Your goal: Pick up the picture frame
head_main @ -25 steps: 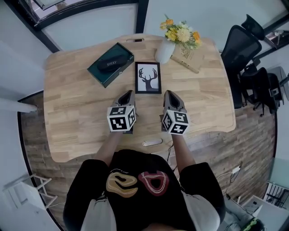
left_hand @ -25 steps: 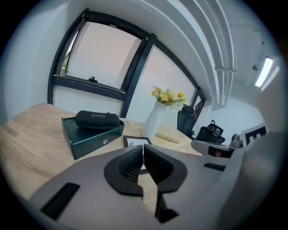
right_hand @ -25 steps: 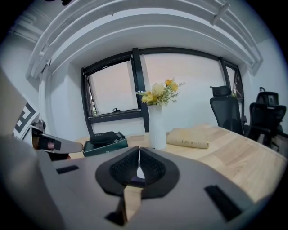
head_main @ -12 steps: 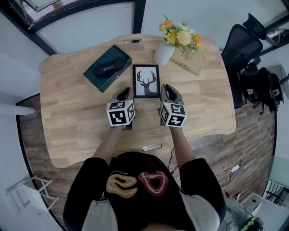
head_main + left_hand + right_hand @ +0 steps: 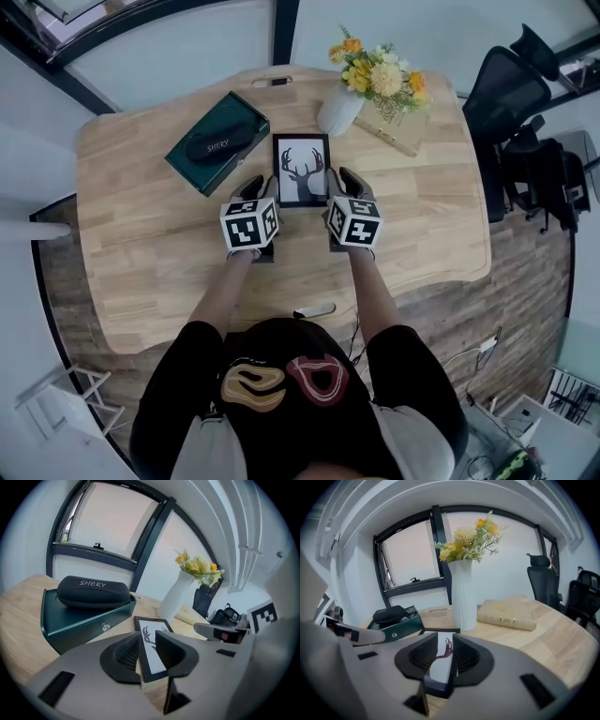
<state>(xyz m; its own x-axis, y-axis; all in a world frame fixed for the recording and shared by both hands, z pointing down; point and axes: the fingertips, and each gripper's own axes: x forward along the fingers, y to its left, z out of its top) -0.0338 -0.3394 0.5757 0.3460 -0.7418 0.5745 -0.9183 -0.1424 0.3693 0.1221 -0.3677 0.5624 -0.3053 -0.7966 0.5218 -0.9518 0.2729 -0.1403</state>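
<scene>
The picture frame (image 5: 301, 170) lies flat on the table (image 5: 141, 244), in the upper middle of the head view. My left gripper (image 5: 253, 190) and right gripper (image 5: 348, 184) have just been opening. Each has one lower side edge of it between its jaws, not yet pressed. I judge it light, stiff and perhaps glazed, so I grip only the black rim.

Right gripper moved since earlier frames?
Yes. Right gripper went forward past the near edge of the picture frame; its jaws have just been opening, the frame's side between them.
</scene>
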